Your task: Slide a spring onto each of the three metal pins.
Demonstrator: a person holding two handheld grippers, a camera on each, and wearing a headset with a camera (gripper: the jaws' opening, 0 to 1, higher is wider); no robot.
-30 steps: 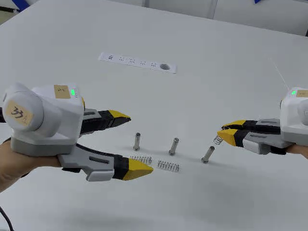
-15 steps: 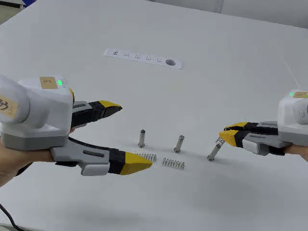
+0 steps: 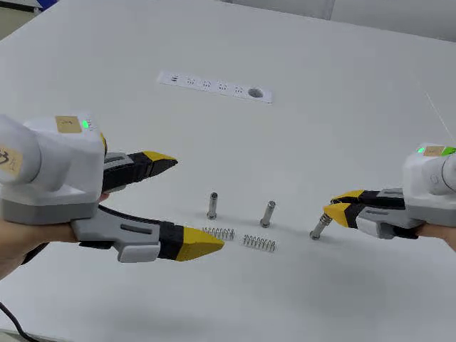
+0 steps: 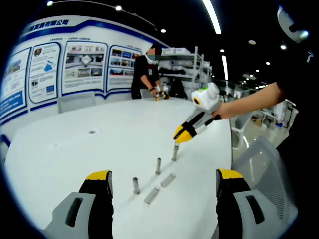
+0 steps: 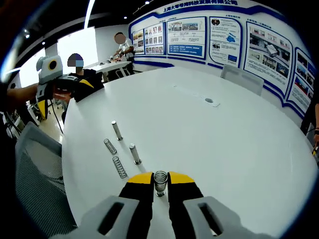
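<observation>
Three metal pins stand on the white table (image 3: 342, 92): left pin (image 3: 212, 205), middle pin (image 3: 267, 213), and a right pin (image 3: 318, 228) that leans. My right gripper (image 3: 333, 209) is shut on a spring (image 5: 160, 181), which sits over the top of the leaning pin. Two loose springs (image 3: 219, 233) (image 3: 258, 243) lie flat in front of the bare pins. My left gripper (image 3: 187, 203) hovers open to the left of them, holding nothing. In the left gripper view the pins (image 4: 158, 166) and springs (image 4: 152, 194) lie between its jaws, with the right gripper (image 4: 185, 134) beyond.
A white power strip (image 3: 214, 85) lies flat at the back of the table. People stand at a far table (image 4: 149, 74), and poster boards line the wall (image 5: 199, 35). A grey chair (image 5: 35, 174) stands by the table edge.
My right gripper has come down and to the right a little, bringing the spring onto the top of the right pin, which now leans. The left gripper has barely moved.
</observation>
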